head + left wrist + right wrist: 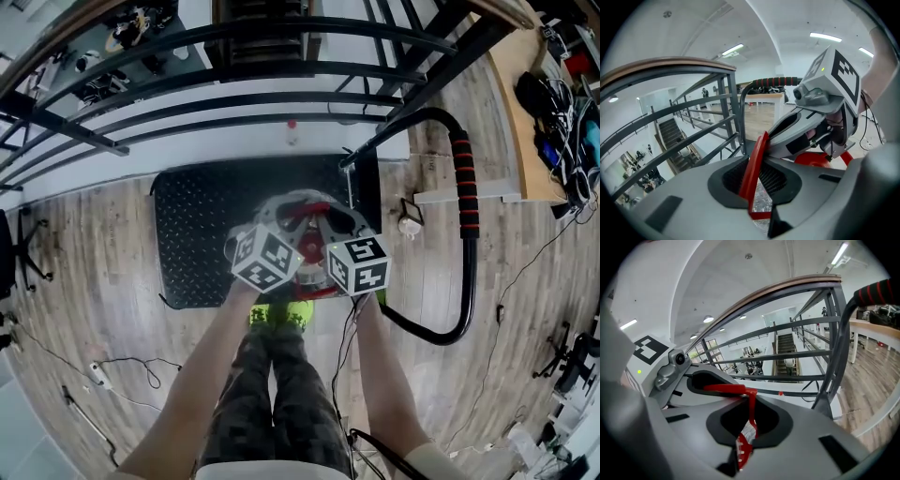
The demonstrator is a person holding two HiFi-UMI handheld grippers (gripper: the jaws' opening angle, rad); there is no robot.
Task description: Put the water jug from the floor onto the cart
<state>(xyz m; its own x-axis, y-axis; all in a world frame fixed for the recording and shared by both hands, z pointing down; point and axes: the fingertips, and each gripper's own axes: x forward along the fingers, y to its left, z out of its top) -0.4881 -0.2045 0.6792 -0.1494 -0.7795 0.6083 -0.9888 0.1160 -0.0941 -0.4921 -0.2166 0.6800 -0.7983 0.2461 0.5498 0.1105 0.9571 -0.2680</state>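
Left gripper (757, 185) and right gripper (746, 430) both clamp the red handle (753, 161) of the water jug (302, 212), which I see over the near edge of the cart (192, 230).

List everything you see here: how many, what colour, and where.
water jug: one, clear with red handle, over the cart deck, between both grippers
cart: one, black tread-plate deck, on the floor ahead
push handle: one, black with red bands, cart's right end
railing: one, dark metal, wooden top rail, beyond the cart
desk: one, wooden, far right
cables: several, black, on the floor
shoes: two, yellow-green, by the cart's near edge
left gripper: one, grey, shut on the jug's handle
right gripper: one, grey, shut on the jug's handle
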